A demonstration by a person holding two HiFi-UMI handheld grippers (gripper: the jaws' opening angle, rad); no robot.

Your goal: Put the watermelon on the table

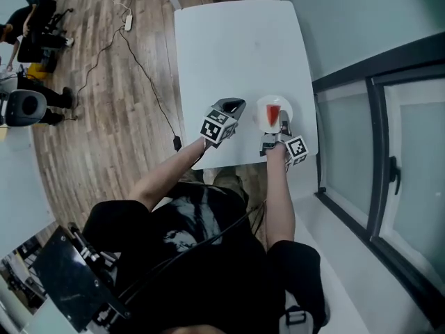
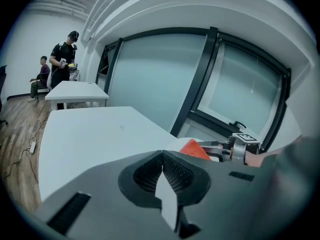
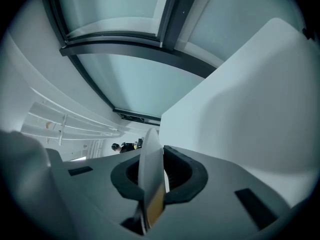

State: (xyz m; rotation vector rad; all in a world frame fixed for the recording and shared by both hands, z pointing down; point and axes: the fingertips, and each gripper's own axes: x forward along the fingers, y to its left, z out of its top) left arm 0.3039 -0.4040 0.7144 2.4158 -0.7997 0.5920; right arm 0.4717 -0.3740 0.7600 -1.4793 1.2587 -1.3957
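Note:
A red watermelon slice (image 1: 272, 112) lies on a small white plate (image 1: 262, 110) held just over the near right corner of the white table (image 1: 229, 47). My right gripper (image 1: 284, 127) is shut on the plate's rim. In the right gripper view the plate (image 3: 150, 156) stands edge-on between the jaws of the right gripper (image 3: 155, 169). My left gripper (image 1: 235, 106) hovers over the table just left of the plate, shut and holding nothing. In the left gripper view the jaws of the left gripper (image 2: 161, 156) meet, and the watermelon (image 2: 194, 149) shows beyond them on the right.
Large windows with dark frames (image 1: 375, 117) run along the table's right side. A cable (image 1: 139, 68) trails over the wooden floor on the left. A second white table (image 2: 75, 91) and two people (image 2: 62, 59) are at the far end of the room.

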